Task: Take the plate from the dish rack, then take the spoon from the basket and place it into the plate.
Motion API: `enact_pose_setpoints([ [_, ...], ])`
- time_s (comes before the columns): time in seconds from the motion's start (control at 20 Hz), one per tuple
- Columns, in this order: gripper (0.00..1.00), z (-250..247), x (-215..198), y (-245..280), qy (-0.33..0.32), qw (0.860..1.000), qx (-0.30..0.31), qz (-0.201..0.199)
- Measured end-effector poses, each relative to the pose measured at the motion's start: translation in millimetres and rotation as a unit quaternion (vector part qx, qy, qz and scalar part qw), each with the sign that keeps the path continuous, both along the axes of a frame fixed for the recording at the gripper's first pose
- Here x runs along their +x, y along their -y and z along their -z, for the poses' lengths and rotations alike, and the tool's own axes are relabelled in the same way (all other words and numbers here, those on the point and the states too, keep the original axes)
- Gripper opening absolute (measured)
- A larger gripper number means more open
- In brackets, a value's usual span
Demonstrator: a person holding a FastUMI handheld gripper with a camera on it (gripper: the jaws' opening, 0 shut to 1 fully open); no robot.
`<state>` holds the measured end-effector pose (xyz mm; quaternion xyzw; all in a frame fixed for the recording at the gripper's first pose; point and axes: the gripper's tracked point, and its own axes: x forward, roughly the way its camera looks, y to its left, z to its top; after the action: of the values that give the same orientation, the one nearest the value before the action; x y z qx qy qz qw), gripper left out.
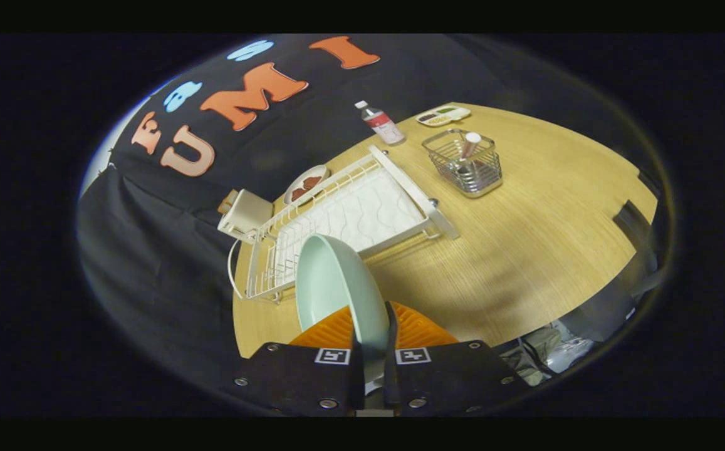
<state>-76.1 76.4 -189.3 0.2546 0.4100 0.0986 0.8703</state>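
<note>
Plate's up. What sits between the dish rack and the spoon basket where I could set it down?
In the gripper view, bare wooden table between dish rack and basket. The gripper is shut on the plate.

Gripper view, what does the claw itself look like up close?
The claw has two thin, flat upright fingers rising from a dark, flat body plate studded with silver screws. Two small square black-and-white tags sit on that plate, beside ribbed, fan-shaped parts.

We see our gripper (373,341) held tilted above the near edge of the desk (525,250), its two fingers (392,351) drawn close together and pressing on either face of the pale green plate (337,288), which stands on edge between them.
</note>
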Motion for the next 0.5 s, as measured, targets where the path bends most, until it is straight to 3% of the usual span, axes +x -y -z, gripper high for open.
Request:
enact_pose_setpoints([
  [0.3,0.12,46.0,-17.8,-4.1,-0.039,0.999,0.019,-0.005],
  [0.5,0.12,65.1,-22.4,-12.9,-0.063,0.996,0.063,-0.005],
])
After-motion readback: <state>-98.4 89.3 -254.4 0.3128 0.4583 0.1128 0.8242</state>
